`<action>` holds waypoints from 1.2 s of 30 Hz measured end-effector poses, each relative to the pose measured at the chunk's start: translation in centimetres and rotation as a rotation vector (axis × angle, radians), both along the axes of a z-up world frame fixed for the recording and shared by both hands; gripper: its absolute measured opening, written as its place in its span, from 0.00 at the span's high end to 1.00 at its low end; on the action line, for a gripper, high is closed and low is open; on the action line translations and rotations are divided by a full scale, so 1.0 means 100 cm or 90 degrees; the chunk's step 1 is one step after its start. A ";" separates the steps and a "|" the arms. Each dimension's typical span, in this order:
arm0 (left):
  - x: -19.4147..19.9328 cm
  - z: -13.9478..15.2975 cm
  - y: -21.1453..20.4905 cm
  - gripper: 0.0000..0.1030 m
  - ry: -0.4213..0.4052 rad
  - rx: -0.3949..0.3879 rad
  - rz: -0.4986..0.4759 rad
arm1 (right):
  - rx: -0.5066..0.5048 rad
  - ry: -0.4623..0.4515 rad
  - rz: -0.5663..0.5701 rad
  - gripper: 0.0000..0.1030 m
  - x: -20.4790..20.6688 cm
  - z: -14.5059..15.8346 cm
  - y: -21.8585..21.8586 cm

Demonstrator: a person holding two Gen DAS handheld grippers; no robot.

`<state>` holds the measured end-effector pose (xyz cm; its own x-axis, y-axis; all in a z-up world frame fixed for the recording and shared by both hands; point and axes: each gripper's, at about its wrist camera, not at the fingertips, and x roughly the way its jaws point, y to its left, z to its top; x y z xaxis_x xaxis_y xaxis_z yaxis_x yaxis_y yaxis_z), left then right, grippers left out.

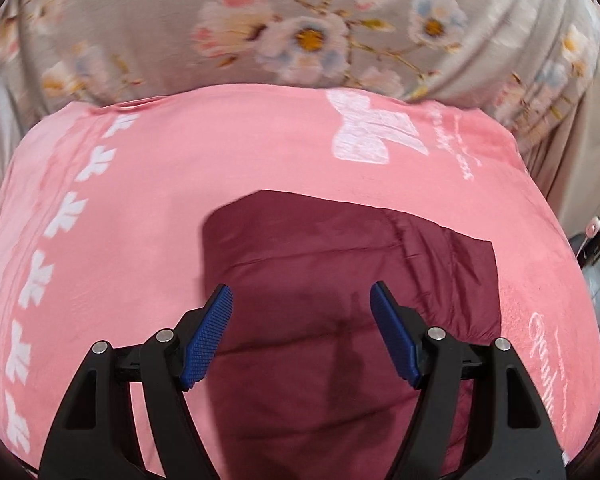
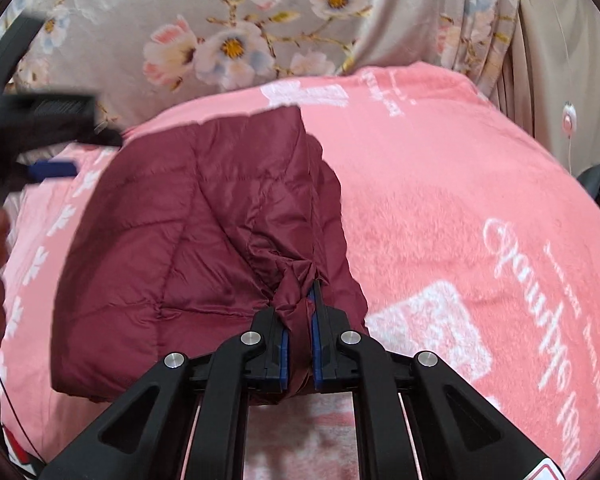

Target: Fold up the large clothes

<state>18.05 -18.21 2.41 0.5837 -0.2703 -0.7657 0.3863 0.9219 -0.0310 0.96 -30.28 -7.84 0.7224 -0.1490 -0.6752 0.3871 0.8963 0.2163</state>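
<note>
Your right gripper (image 2: pixel 300 320) is clamped tight on a bunched pinch of the maroon puffer jacket (image 2: pixel 204 216); the shiny, thin shell fabric gathers into sharp creases where it runs between the blue ribbed pads (image 2: pixel 315 312), and the black jaws stand almost together around it. The jacket is quilted in broad padded panels with stitched seams, lying as a soft, roughly rectangular folded heap on the pink blanket (image 2: pixel 440 184). That blanket is fleecy, with a short nap, white script lettering, white blocky prints and a column of small white leaf shapes near one edge.

Your left gripper (image 1: pixel 301 312) hangs over the jacket (image 1: pixel 340 280) with its jaws spread wide and nothing between them; its blue pads (image 1: pixel 208 336) show a fine ridged grid and touch no fabric that you can see. From that side the jacket reads as a smooth dark slab with faint channel seams and a squared corner.

Behind the blanket (image 1: pixel 160 184) hangs a grey curtain (image 1: pixel 180 8) of smooth draped cloth printed with pale pink, blue and cream flowers. In the right wrist view, your left gripper (image 2: pixel 56 168) appears blurred at the left edge, apart from the jacket.
</note>
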 end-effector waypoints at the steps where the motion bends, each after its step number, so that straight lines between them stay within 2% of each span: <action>1: 0.002 -0.004 -0.012 0.34 0.005 0.004 -0.007 | 0.006 0.003 0.000 0.93 0.000 -0.005 -0.002; 6: 0.014 -0.028 -0.068 0.36 0.005 0.050 -0.021 | 0.028 0.010 0.000 0.93 0.001 -0.018 -0.010; 11: 0.016 -0.051 -0.098 0.36 -0.007 0.088 -0.021 | 0.046 0.017 0.005 0.93 0.005 -0.027 -0.019; 23: 0.021 -0.083 -0.121 0.36 -0.046 0.135 -0.006 | 0.068 0.021 0.013 0.93 0.014 -0.046 -0.028; 36: 0.027 -0.108 -0.129 0.35 -0.078 0.163 0.002 | 0.057 0.015 0.010 0.93 0.017 -0.052 -0.019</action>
<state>20.76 -31.08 -8.38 0.6771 -0.0755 -0.7320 0.3695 0.8951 0.2496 2.70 -32.16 -13.05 0.7080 -0.0759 -0.7022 0.3789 0.8798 0.2869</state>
